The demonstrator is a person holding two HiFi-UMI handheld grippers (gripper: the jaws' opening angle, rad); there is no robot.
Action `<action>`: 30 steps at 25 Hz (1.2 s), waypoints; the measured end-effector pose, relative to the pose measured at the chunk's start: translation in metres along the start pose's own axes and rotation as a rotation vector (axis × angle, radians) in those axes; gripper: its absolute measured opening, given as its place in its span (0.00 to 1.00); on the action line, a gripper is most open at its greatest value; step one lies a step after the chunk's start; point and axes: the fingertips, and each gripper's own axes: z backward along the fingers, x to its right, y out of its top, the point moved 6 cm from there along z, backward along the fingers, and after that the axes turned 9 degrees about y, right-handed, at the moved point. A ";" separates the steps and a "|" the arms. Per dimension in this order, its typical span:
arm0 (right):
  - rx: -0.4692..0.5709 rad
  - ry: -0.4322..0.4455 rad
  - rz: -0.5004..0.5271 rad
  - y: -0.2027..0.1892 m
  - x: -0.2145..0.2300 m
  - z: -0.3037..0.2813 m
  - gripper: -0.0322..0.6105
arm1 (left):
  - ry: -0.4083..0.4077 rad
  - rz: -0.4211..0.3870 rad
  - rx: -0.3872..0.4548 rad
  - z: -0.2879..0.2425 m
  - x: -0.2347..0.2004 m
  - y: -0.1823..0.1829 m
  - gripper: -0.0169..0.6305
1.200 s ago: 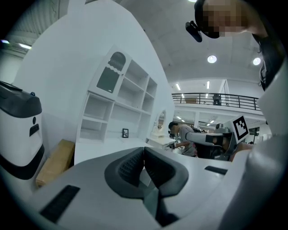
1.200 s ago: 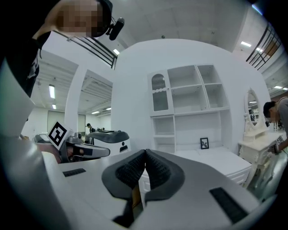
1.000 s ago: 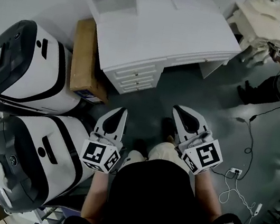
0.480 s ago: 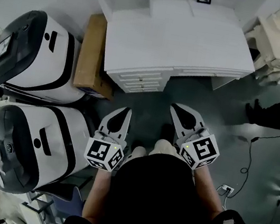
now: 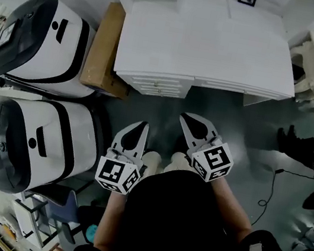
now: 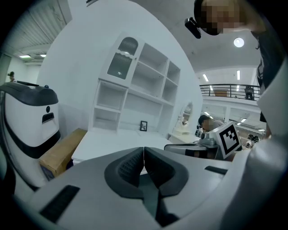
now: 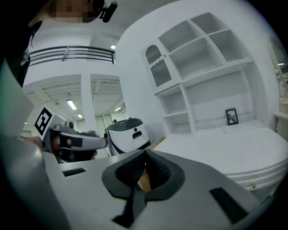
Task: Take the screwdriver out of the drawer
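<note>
Sensibly, you carry the left gripper [image 5: 138, 126] and right gripper [image 5: 187, 119] pressed together and empty, since the drawers [image 5: 159, 84] ahead are closed.

No word, number or brand can be read in any view. The only printed signs are black-and-white square code patterns without letters. One is on the left cube [image 5: 115, 174] of the left gripper [image 5: 140, 126], at seven o'clock in the head view. The other is on the right cube [image 5: 212, 160] of the right gripper [image 5: 185, 117], at four o'clock.
</note>
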 end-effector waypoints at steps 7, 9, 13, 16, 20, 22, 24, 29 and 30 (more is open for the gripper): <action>-0.094 0.084 -0.011 -0.037 0.028 -0.033 0.08 | 0.099 0.053 -0.005 -0.009 0.010 -0.016 0.06; -0.119 0.090 -0.021 -0.048 0.033 -0.043 0.08 | 0.108 0.067 -0.011 -0.008 0.011 -0.022 0.06; -0.166 0.083 -0.044 -0.073 0.040 -0.073 0.08 | 0.116 0.073 -0.027 -0.003 0.003 -0.027 0.06; -0.194 0.059 -0.069 -0.092 0.043 -0.093 0.08 | 0.117 0.079 -0.039 -0.001 -0.006 -0.031 0.06; -0.226 0.038 -0.099 -0.118 0.046 -0.122 0.08 | 0.108 0.095 -0.052 0.001 -0.023 -0.037 0.06; -0.240 0.022 -0.113 -0.128 0.048 -0.137 0.08 | 0.095 0.091 -0.061 0.000 -0.032 -0.039 0.06; -0.252 -0.004 -0.128 -0.137 0.050 -0.151 0.09 | 0.080 0.086 -0.073 -0.002 -0.042 -0.041 0.06; -0.266 -0.066 -0.171 -0.155 0.059 -0.176 0.10 | 0.033 0.083 -0.106 -0.010 -0.065 -0.045 0.06; -0.266 -0.079 -0.176 -0.157 0.061 -0.181 0.10 | 0.023 0.078 -0.110 -0.013 -0.069 -0.045 0.06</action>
